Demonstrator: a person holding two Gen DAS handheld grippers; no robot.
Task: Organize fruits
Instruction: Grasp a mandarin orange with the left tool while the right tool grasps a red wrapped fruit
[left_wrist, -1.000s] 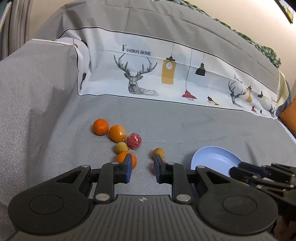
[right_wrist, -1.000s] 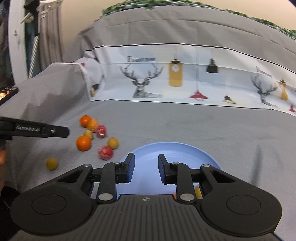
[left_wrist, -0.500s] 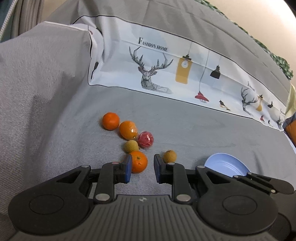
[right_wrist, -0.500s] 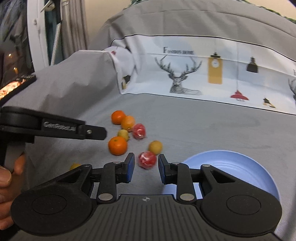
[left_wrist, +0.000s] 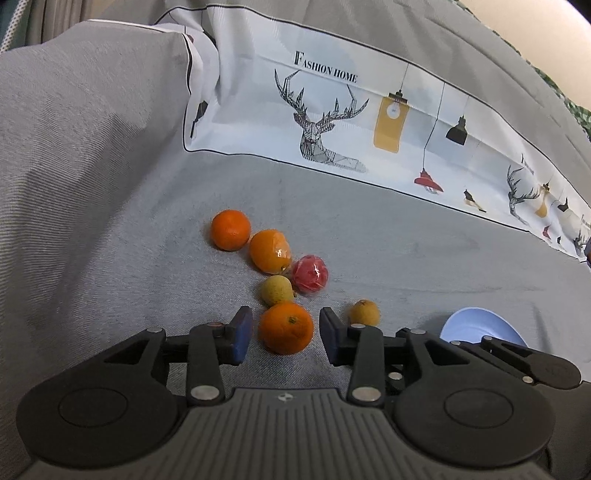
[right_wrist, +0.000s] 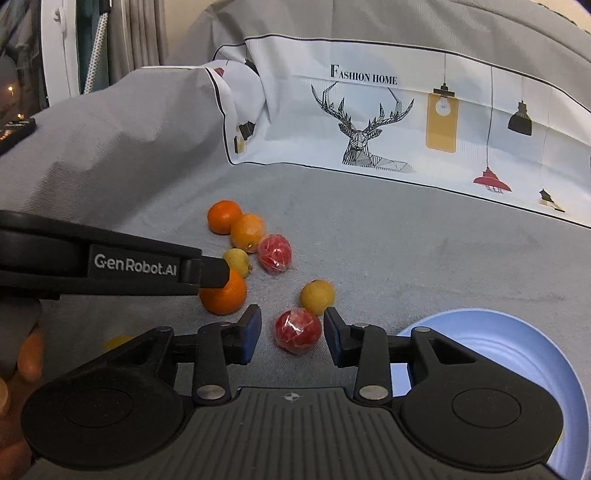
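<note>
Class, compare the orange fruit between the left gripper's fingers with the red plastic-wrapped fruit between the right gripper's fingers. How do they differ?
The orange fruit has bare, dimpled skin with a dark stem spot; the red fruit wears shiny, crinkled plastic wrap. The orange fruit looks larger than the red fruit. The orange fruit sits inside the open left gripper, the red fruit inside the open right gripper. Both are round, rest on the grey sofa cover, and are not yet gripped.
</note>
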